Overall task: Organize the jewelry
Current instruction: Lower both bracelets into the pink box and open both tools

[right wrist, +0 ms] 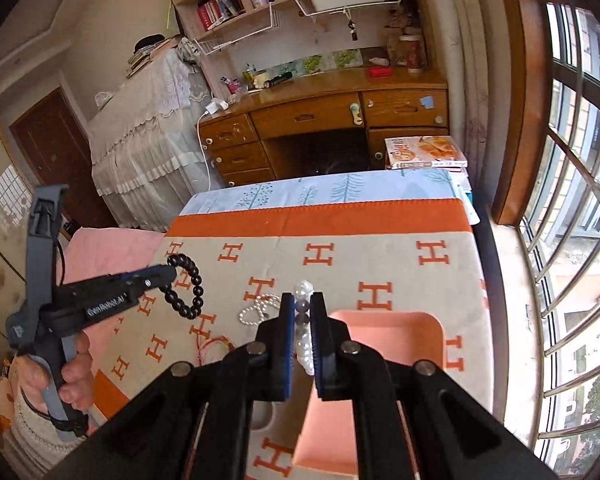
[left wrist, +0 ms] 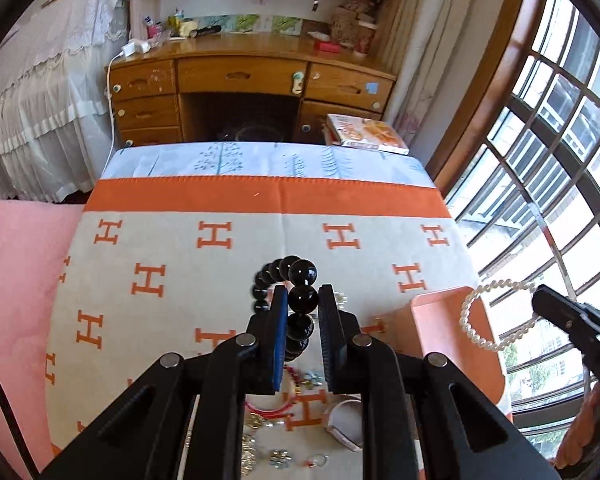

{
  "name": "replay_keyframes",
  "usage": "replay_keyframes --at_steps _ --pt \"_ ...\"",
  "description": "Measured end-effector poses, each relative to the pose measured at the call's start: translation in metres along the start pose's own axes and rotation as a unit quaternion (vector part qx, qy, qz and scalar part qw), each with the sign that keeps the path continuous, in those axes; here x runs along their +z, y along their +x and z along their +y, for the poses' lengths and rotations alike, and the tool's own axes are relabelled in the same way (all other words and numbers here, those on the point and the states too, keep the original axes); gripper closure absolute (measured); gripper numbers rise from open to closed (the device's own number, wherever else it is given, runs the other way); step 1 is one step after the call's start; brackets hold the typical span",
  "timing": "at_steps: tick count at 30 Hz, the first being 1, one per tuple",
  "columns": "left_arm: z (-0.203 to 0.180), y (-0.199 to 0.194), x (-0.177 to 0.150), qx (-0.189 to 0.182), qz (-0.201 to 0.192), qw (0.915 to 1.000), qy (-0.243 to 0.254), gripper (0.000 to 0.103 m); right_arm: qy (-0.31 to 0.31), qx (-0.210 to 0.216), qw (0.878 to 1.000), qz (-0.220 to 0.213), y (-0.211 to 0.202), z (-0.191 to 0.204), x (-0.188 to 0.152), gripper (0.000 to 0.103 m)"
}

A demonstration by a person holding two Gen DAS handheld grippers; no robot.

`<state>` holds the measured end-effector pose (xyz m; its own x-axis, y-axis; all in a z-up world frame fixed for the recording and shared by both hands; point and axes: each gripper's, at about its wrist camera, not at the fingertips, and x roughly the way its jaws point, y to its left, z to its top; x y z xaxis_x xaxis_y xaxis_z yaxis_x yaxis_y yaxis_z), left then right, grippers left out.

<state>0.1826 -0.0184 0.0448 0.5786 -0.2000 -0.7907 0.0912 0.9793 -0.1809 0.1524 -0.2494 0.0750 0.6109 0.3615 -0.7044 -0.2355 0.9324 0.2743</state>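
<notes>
Black glass-like beads form the bracelet (left wrist: 296, 304) clamped between the pads of the left gripper (left wrist: 303, 312); the loop hangs clear above the orange-and-cream H-patterned blanket (left wrist: 172, 248). The right gripper (right wrist: 303, 320) is likewise closed on a white pearl bracelet (right wrist: 305, 344), which dangles free of the cloth; from the left wrist view the same pearl loop (left wrist: 496, 316) hangs in the air over the far corner of the pink tray (left wrist: 432, 312). The tray lies on the blanket at the window side, apparently empty where visible. Unsorted pieces remain on the cloth: a thin silver chain (right wrist: 256, 308) just beside the right gripper's tips, a red cord bracelet (right wrist: 212, 346), and a cluster of small rings and charms (left wrist: 284, 456) under the left gripper. A person's hand (right wrist: 72, 376) grips the handle of the left tool.

Step in hand, as judged: carrying both bracelets to the tray. To do it well, keep each grip firm on a single bead so the elastic loop does not swing or slip, bring each bracelet low over the tray's floor before parting the pads, and set the two loops apart so they do not tangle. The black bracelet has the longer way to travel, across the loose pieces; it should pass above them without snagging.
</notes>
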Motion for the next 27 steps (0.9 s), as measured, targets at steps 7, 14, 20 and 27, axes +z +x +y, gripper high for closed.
replay_keyframes --at_steps 7,14,20,27 --pt "-0.086 0.009 -0.01 -0.054 0.008 0.9966 0.062 0.091 0.024 0.012 0.998 0.062 0.017 -0.039 -0.057 0.095" --pt "-0.151 0.05 -0.032 -0.075 0.05 0.9904 0.105 0.09 0.075 -0.017 0.992 0.101 0.042 -0.067 -0.096 0.094" --pt "-0.166 0.091 -0.049 -0.067 0.09 0.9859 0.124 0.09 0.091 -0.047 0.992 0.076 0.032 -0.08 -0.12 0.079" --pt "-0.161 0.094 -0.055 -0.028 0.062 0.9915 0.111 0.025 0.091 -0.038 0.994 0.045 0.012 -0.076 -0.131 0.076"
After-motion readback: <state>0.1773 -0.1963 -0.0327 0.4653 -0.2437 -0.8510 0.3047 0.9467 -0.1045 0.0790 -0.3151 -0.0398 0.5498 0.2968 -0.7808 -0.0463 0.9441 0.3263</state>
